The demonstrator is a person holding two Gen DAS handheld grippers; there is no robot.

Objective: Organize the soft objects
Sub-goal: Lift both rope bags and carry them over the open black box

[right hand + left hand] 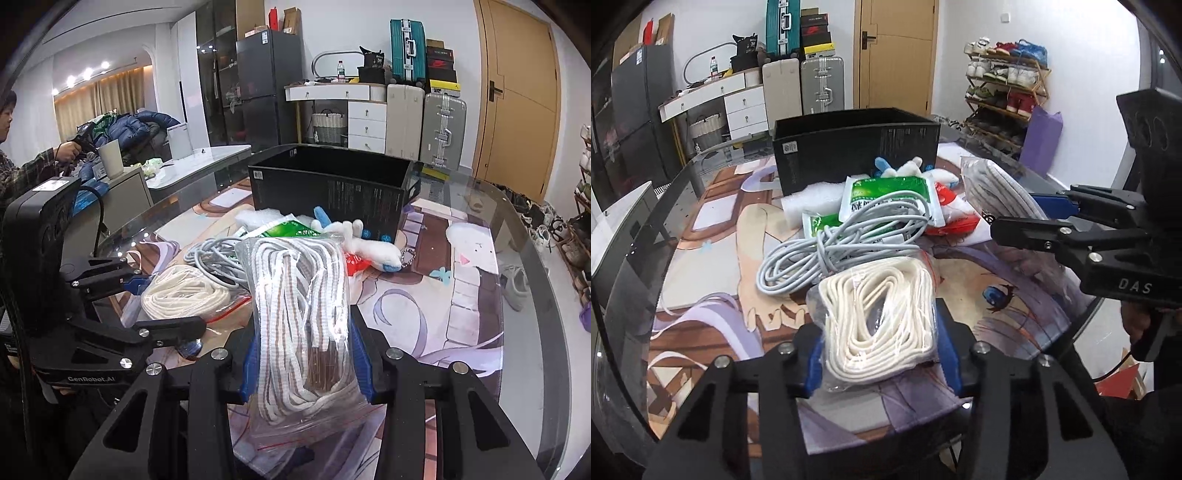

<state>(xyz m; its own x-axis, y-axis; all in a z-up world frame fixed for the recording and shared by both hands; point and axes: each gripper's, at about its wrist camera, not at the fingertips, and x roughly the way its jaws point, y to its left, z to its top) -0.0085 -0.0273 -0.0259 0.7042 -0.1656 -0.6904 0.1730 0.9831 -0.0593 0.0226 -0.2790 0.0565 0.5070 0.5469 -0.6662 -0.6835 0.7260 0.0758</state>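
My left gripper is shut on a clear bag of cream cord, held just above the table; the bag also shows in the right wrist view. My right gripper is shut on a clear bag of grey-and-white striped cord, lifted off the table; it also shows in the left wrist view. Behind them lie a grey cable coil, green wipe packs, a red packet, white foam and a white-and-blue plush. An open black box stands at the back.
The round glass table carries a printed anime mat. Beyond it are suitcases, a white drawer desk, a wooden door and a shoe rack. A person sits at far left.
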